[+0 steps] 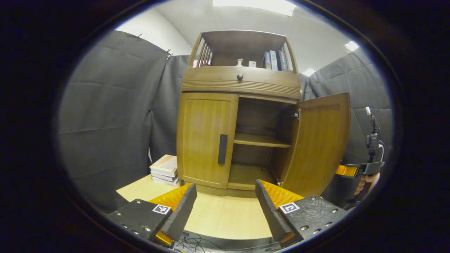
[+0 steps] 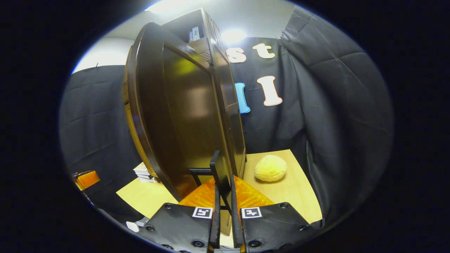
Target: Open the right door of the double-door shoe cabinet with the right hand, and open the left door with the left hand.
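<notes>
Right claw [image 2: 225, 196] pinches the right door's handle [image 2: 219, 168]; left door [image 1: 207, 138] closed.

The shoe cabinet [image 1: 242, 84] at frame centre is warm honey-brown wood with a black drawer knob [image 1: 239, 76]. Its closed left door [image 1: 205, 138] carries a black handle [image 1: 222, 149]. At lower left the table [image 1: 225, 218] is pale beige. In the right gripper view, a yellow round lump [image 2: 270, 168] sits right of centre.

The left gripper [image 1: 225, 207] is wide open in front of the shoe cabinet [image 1: 242, 84], whose left door [image 1: 205, 138] is closed and whose right door [image 1: 321, 144] hangs open, with books [image 1: 164, 170] on the counter [image 1: 225, 218].
</notes>
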Demonstrator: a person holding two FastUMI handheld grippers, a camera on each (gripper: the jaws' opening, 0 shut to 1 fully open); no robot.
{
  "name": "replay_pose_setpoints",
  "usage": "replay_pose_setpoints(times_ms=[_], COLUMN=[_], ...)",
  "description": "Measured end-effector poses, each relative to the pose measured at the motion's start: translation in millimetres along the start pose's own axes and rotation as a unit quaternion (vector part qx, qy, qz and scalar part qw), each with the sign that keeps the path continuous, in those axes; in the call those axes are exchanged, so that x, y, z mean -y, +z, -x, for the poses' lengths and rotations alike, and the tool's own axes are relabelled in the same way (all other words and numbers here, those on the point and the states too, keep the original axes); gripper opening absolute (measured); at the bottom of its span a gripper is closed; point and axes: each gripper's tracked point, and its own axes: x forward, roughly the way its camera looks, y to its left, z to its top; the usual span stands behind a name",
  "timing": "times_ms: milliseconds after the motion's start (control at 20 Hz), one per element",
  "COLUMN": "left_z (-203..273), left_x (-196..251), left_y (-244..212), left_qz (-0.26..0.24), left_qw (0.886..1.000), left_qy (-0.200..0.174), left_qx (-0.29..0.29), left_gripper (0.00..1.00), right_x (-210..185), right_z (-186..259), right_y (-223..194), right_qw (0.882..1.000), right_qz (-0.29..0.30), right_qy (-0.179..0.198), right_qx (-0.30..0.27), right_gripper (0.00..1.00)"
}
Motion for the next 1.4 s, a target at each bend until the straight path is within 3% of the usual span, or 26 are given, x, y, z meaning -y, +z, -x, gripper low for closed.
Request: replay_pose_setpoints(times_ms=[100,150,300,450,650,750,800,850,950,1000,1050,1100,1250,1300,1400], left_z=[7,9,7,1,-20,-34,-40,-47,-59,-64,-69,-74,-86,-90,-100], left_x=[6,7,5,-7,-28,-46,-53,-62,-82,-91,-100,-109,-134,-140,-153], left_y=[2,3,3,10,14,21,25,29,35,36,37,37,35,35,33], left_qz=[-0.001,-0.002,-0.011,-0.011,0.000,-0.001,-0.001,-0.001,-0.005,-0.006,-0.007,-0.007,-0.003,0.001,0.008], left_qw=[1.000,1.000,1.000,1.000,0.999,0.998,0.998,0.997,0.996,0.996,0.995,0.995,0.993,0.992,0.992], left_qy=[0.000,-0.003,-0.011,-0.017,-0.047,-0.059,-0.066,-0.074,-0.082,-0.087,-0.093,-0.099,-0.116,-0.121,-0.124], left_qx=[0.003,0.004,-0.003,0.005,0.001,0.005,0.007,0.011,0.017,0.019,0.021,0.022,0.024,0.024,0.021], left_gripper=[0.96,0.96,0.96,0.96,0.96,0.96,0.96,0.96,0.96,0.96,0.96,0.96,0.96,0.96,0.96], right_x=[1,1,2,2,1,-6,-9,-15,-38,-49,-58,-73,-117,-129,-150], right_z=[5,7,17,30,53,68,75,84,93,93,92,87,66,59,48], right_y=[-1,-3,-7,-9,-2,3,4,3,4,5,5,8,23,31,42], right_qw=[1.000,1.000,1.000,1.000,0.997,0.994,0.991,0.989,0.987,0.985,0.983,0.983,0.983,0.983,0.984], right_qz=[0.001,0.001,-0.001,0.007,0.031,0.039,0.050,0.056,0.056,0.054,0.051,0.045,0.049,0.054,0.055], right_qy=[0.003,0.002,-0.005,-0.024,-0.075,-0.103,-0.122,-0.135,-0.147,-0.158,-0.169,-0.170,-0.164,-0.161,-0.151], right_qx=[0.002,0.002,-0.004,-0.007,0.002,0.017,0.022,0.028,0.037,0.040,0.042,0.047,0.066,0.074,0.083], right_gripper=[0.17,0.13,0.17,0.13,0.15,0.10,0.00,0.10,0.10,0.00,0.00,0.10,0.10,0.05,0.10])
